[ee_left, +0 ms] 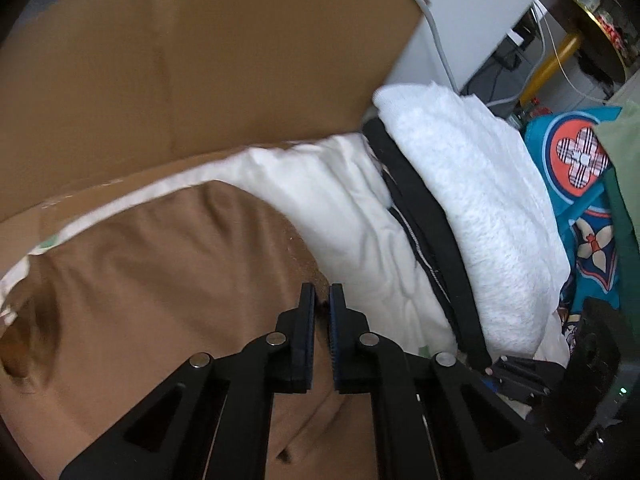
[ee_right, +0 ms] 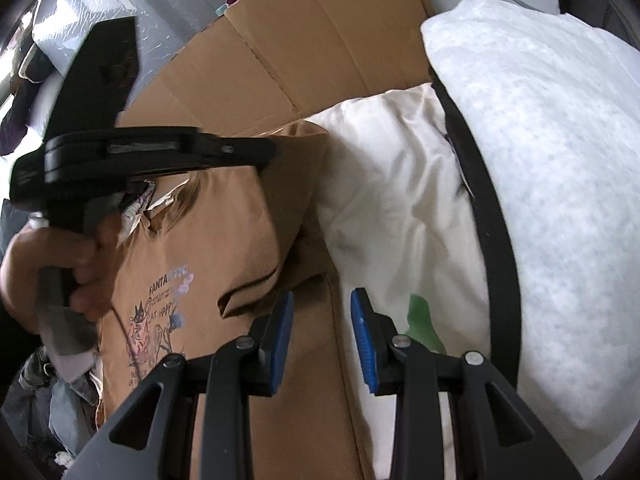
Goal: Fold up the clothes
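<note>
Your left claw pinches the brown shirt while your right claw hangs half-open and empty, so the folding looks barely begun.

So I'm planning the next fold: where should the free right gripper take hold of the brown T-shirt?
Take the brown T-shirt at its loose folded flap just ahead of the right gripper, coming from above. That edge stands off the cardboard, so a finger can slip beneath.
</note>
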A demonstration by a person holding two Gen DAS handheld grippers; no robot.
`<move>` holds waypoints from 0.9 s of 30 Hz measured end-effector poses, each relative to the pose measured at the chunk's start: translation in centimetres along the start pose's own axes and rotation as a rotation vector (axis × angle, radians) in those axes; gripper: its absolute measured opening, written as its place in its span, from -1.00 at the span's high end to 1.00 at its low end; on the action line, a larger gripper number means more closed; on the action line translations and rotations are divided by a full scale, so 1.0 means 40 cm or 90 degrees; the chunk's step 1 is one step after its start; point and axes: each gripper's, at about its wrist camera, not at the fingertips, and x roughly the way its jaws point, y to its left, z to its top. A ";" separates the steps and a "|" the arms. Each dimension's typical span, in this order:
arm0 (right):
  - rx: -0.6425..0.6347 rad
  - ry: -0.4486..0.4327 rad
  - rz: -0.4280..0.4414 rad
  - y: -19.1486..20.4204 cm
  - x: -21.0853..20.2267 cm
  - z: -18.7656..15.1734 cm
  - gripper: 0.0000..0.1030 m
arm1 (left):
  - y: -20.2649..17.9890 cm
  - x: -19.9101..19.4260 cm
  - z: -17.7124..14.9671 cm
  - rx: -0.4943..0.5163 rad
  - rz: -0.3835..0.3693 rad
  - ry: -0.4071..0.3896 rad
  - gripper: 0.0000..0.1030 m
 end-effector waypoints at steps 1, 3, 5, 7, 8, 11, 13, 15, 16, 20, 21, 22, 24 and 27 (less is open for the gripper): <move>-0.003 0.001 -0.002 0.004 0.005 0.002 0.46 | 0.013 -0.011 -0.001 -0.005 0.002 -0.001 0.89; -0.007 0.004 -0.005 0.010 0.017 0.008 0.46 | 0.038 -0.033 -0.003 -0.017 0.006 -0.004 0.89; -0.011 0.006 -0.007 0.013 0.025 0.012 0.46 | 0.060 -0.051 -0.011 -0.030 0.011 -0.006 0.89; -0.011 0.007 -0.009 0.016 0.031 0.013 0.46 | 0.083 -0.070 -0.022 -0.035 0.021 -0.009 0.89; -0.010 0.009 -0.009 0.018 0.033 0.012 0.46 | 0.096 -0.081 -0.030 -0.038 0.026 -0.011 0.89; -0.017 0.010 -0.007 0.029 0.041 0.014 0.46 | 0.136 -0.098 -0.052 -0.054 0.034 -0.015 0.89; -0.016 0.011 -0.006 0.032 0.049 0.019 0.46 | 0.168 -0.106 -0.068 -0.067 0.039 -0.019 0.89; -0.024 0.010 -0.008 0.039 0.054 0.028 0.46 | 0.196 -0.112 -0.082 -0.081 0.040 -0.022 0.89; -0.030 0.009 -0.009 0.043 0.056 0.033 0.46 | 0.208 -0.113 -0.088 -0.087 0.041 -0.024 0.89; -0.044 0.008 -0.015 0.052 0.075 0.071 0.46 | 0.262 -0.112 -0.112 -0.115 0.040 -0.035 0.89; -0.048 0.007 -0.016 0.054 0.080 0.083 0.46 | 0.275 -0.110 -0.116 -0.122 0.039 -0.037 0.89; -0.050 0.005 -0.017 0.057 0.085 0.094 0.46 | 0.288 -0.106 -0.120 -0.128 0.037 -0.039 0.89; -0.053 0.003 -0.016 0.061 0.097 0.117 0.46 | 0.310 -0.097 -0.123 -0.134 0.030 -0.042 0.89; -0.053 -0.001 -0.015 0.068 0.119 0.152 0.46 | 0.344 -0.071 -0.128 -0.140 0.025 -0.040 0.89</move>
